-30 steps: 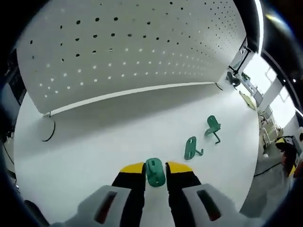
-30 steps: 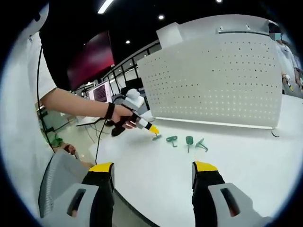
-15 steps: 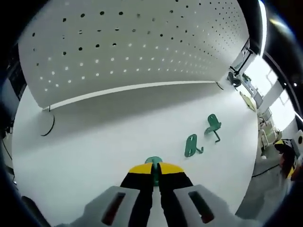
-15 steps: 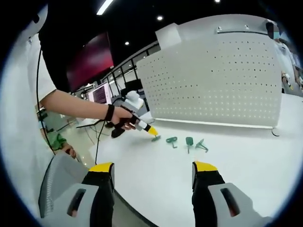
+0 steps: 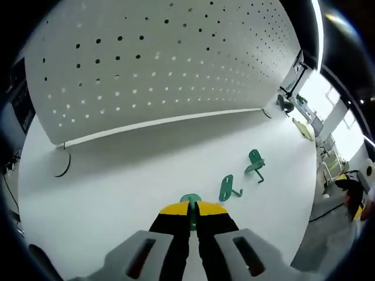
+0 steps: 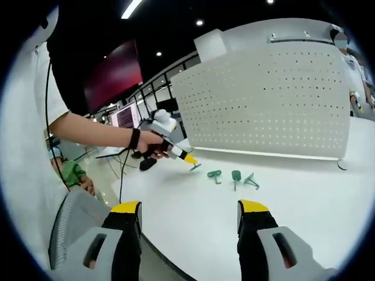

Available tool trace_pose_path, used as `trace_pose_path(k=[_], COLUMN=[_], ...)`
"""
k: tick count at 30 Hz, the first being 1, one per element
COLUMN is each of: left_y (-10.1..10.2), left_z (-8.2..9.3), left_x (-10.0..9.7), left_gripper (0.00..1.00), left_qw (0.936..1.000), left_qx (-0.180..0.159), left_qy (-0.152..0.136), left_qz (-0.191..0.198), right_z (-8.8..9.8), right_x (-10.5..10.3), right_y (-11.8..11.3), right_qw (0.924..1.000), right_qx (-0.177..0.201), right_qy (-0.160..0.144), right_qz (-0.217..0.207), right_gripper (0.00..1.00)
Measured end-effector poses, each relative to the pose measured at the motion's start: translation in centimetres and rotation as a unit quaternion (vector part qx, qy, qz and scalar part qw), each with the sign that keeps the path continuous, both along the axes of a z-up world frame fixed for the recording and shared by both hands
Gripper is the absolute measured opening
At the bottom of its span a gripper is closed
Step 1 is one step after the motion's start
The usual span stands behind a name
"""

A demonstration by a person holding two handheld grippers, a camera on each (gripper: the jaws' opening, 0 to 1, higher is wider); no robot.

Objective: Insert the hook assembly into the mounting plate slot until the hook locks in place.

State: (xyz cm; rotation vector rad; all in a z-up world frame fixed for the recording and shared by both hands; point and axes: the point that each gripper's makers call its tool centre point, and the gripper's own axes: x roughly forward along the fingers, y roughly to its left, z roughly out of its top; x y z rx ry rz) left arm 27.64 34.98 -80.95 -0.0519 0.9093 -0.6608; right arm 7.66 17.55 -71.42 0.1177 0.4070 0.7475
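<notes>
Three green hooks show on the white table (image 5: 117, 193): one green hook (image 5: 190, 202) is pinched between the pressed-together yellow-tipped jaws of the left gripper (image 5: 191, 212), its rounded plate poking out just past the tips, at the near edge of the table in the left gripper view. To the right of it and a little farther off lies a second green hook (image 5: 227, 188), and beyond that, again to the right, a third green hook (image 5: 255, 161); the two are near each other but apart. Behind them all stands the white pegboard (image 5: 152, 64), upright along the far side of the table. In the right gripper view a hand (image 6: 146, 146) holds the left gripper out over the table's left end, while the right gripper (image 6: 190, 212) has its jaws spread wide with nothing between them.
</notes>
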Motion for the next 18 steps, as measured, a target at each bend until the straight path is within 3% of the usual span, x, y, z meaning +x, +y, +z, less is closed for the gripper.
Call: trace_pose_path(k=[18], left_y=[-1.9], left_z=[2.2], left_x=[-2.9], left_gripper=[0.03], left_qw=[0.9991], left_qx=[-0.018], left_qy=[-0.030], left_qz=[-0.025], right_z=[0.8], right_x=[-0.2], right_y=[0.9], right_qw=[0.9994], right_qx=[-0.006], right_qy=[-0.013], right_qz=[0.032], right_gripper=[0.64])
